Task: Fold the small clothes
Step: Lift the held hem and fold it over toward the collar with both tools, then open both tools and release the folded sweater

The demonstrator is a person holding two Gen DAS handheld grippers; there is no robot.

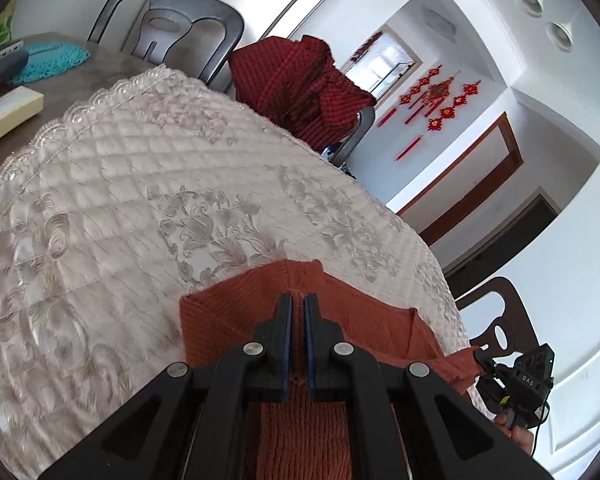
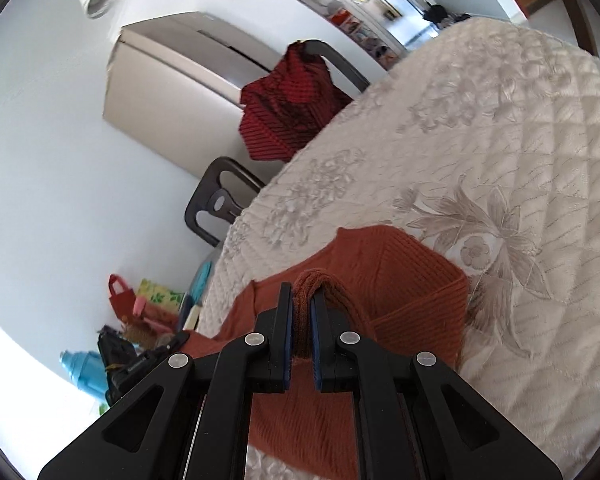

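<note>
- Left wrist view: the left gripper (image 1: 297, 300) has its jaws nearly closed, clenched on a thin fold of the rust knit garment (image 1: 236, 320), which spreads ahead of and under the jaws on the quilted surface (image 1: 140, 200). The linkage hides its near part.
- Right wrist view: the right gripper (image 2: 301, 292) has its jaws narrowly parted, grasping a bunched ribbed edge of the rust knit garment (image 2: 400, 272); the rest lies ahead and right of the jaws.
</note>
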